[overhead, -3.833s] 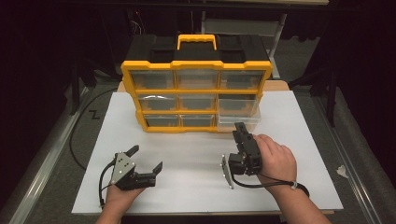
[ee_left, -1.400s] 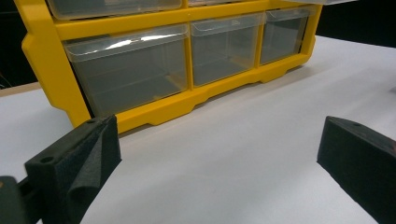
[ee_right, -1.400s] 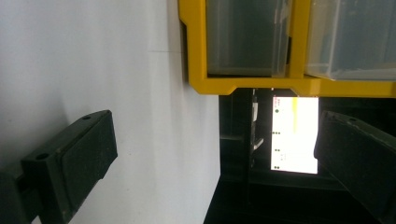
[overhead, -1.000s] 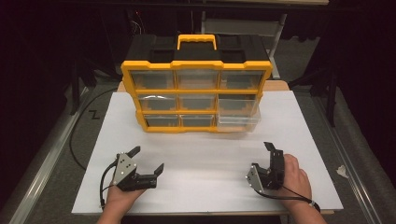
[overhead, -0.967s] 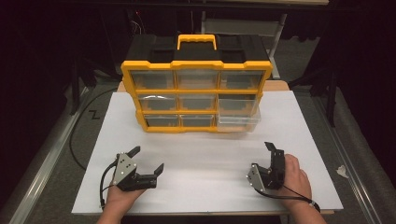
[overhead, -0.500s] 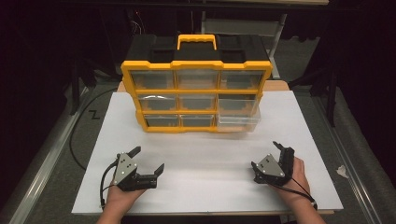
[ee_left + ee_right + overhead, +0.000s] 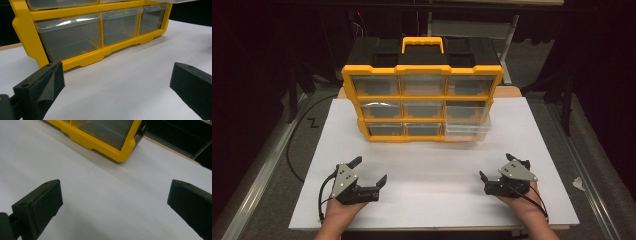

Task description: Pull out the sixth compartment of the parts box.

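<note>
Now your left gripper [image 7: 368, 176] and right gripper [image 7: 498, 169] rest with fingers released; one drawer [image 7: 467, 120] of the yellow organizer [image 7: 422, 75] stands pulled out.

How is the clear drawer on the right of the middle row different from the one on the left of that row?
The right middle drawer is pulled forward out of the yellow cabinet, so its front hangs over the white table; the left middle drawer sits pushed in, flush with the frame. The pulled-out one shows its clear side walls and looks pale; the closed one looks darker, with a bright glare streak. Both are clear plastic, and both look empty.
</note>
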A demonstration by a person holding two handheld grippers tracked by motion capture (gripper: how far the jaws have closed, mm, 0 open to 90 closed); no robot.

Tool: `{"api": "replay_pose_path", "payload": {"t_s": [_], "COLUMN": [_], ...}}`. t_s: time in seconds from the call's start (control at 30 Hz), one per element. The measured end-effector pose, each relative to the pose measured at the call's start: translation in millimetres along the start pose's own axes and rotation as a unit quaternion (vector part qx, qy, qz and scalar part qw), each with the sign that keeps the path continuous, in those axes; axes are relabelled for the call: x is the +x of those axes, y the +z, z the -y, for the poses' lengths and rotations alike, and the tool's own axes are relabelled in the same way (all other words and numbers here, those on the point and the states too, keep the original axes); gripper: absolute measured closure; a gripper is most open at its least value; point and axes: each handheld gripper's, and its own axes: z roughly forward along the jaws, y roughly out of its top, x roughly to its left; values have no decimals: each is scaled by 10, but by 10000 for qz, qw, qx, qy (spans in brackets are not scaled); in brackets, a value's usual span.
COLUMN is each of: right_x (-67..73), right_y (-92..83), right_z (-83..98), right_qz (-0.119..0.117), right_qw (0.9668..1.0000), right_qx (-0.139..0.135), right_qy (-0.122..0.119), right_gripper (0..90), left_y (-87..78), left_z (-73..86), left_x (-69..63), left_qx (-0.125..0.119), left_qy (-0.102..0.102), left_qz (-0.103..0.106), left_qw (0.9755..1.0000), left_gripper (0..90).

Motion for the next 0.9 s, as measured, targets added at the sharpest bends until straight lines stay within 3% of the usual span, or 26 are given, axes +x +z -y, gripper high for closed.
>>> {"api": "replay_pose_path", "payload": {"t_s": [0.13,0.27,0.33,0.47,0.53,0.73,0.9], "right_x": [-37,-69,-105,-178,-199,-207,-203], "right_y": [-32,-57,-83,-139,-171,-257,-220], "right_z": [6,5,11,33,53,125,115], "right_qz": [-70,-138,-235,-233,-167,-165,-207], "right_qw": [9988,9955,9907,9840,9836,9878,9879], "right_qx": [-128,-302,-433,-639,-656,-667,-694], "right_qy": [473,887,1267,1649,1671,1397,1370], "right_gripper": [13,13,12,13,13,12,12], "left_y": [1,0,-2,-3,-7,6,28], "left_z": [-1,-1,-1,1,3,11,19], "left_x": [4,10,14,26,33,35,23], "left_qx": [-7,1,-10,-10,-7,23,90], "left_qy": [-24,-61,-92,-156,-214,-265,-247], "left_qz": [13,32,37,50,69,110,143], "left_qw": [10000,10000,10000,9999,9997,9996,9996], "left_gripper": [2,2,2,2,2,2,2]}}
